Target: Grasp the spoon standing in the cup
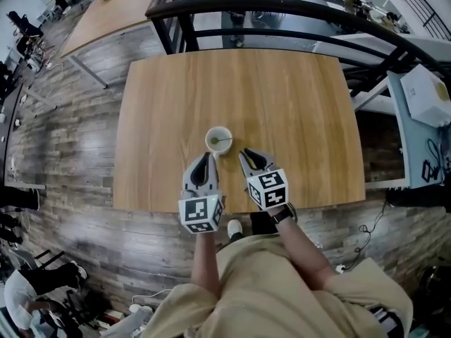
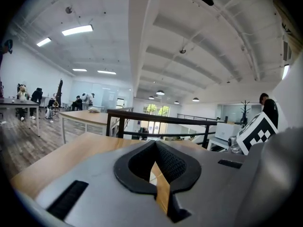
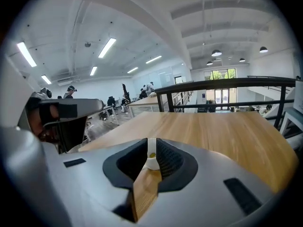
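A small white cup [image 1: 218, 140] stands on the wooden table [image 1: 282, 104], a little in front of the table's middle. In it lies a metal spoon [image 1: 225, 142] whose handle leans over the rim to the right. My left gripper [image 1: 206, 158] is just short of the cup on its near left, jaws shut and empty. On the near right my right gripper [image 1: 246, 154] is also shut with nothing held. In the right gripper view the cup [image 3: 151, 161] shows as a sliver beyond the tips of that gripper [image 3: 151, 143]. The left gripper view shows its gripper [image 2: 154, 144] and table only.
A black railing [image 1: 282, 7] curves along the table's far edge. A white box [image 1: 425, 96] sits on a bench at the right. Another wooden table [image 1: 113, 9] stands far left. The near table edge [image 1: 239, 208] lies under both grippers.
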Demonstrator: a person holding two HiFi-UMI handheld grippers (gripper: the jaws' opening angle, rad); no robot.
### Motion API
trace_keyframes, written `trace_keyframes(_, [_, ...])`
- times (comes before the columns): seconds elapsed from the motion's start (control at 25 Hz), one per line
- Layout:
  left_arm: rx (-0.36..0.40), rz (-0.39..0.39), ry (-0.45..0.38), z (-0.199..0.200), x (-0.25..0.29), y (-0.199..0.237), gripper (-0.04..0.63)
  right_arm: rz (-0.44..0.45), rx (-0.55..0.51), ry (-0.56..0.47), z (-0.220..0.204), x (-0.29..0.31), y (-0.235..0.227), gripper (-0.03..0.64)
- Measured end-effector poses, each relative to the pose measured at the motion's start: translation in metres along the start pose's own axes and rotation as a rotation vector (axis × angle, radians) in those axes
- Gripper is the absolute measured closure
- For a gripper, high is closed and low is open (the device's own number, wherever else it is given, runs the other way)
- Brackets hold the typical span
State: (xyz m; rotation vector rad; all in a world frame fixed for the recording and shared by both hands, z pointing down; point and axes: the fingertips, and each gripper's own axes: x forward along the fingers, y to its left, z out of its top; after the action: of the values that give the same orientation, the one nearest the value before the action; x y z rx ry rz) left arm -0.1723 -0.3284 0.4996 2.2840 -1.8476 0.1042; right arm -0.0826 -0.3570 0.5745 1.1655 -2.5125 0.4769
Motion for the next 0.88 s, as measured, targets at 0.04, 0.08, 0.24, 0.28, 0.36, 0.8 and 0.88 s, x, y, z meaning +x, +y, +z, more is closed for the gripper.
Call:
trace_keyframes(0.04, [-0.005,0.007,0.006,-0.002,0.005,0.003,0.591,0.008,0.006,0.014,-0.004,0.007,-0.002,0.600])
trace_keyframes(0.08, [-0.010,0.012,0.014,-0.005,0.010,0.005,0.591,0.013,0.014,0.027,-0.007,0.014,-0.005,0.598])
trace_keyframes(0.24, [-0.031,0.035,0.046,-0.017,0.029,0.014,0.591,0.033,0.048,0.078,-0.020,0.041,-0.017,0.510])
trace_keyframes(0.28, [-0.036,0.041,0.052,-0.020,0.033,0.017,0.590,0.032,0.053,0.092,-0.023,0.048,-0.020,0.498])
trace_keyframes(0.36, [-0.045,0.050,0.065,-0.026,0.041,0.023,0.591,0.033,0.066,0.116,-0.030,0.062,-0.024,0.470])
trace_keyframes(0.8, [-0.073,0.074,0.127,-0.053,0.068,0.040,0.591,0.023,0.200,0.142,-0.051,0.117,-0.043,0.466])
trace_keyframes(0.88, [-0.080,0.081,0.131,-0.055,0.069,0.041,0.591,0.012,0.200,0.137,-0.051,0.120,-0.046,0.549])
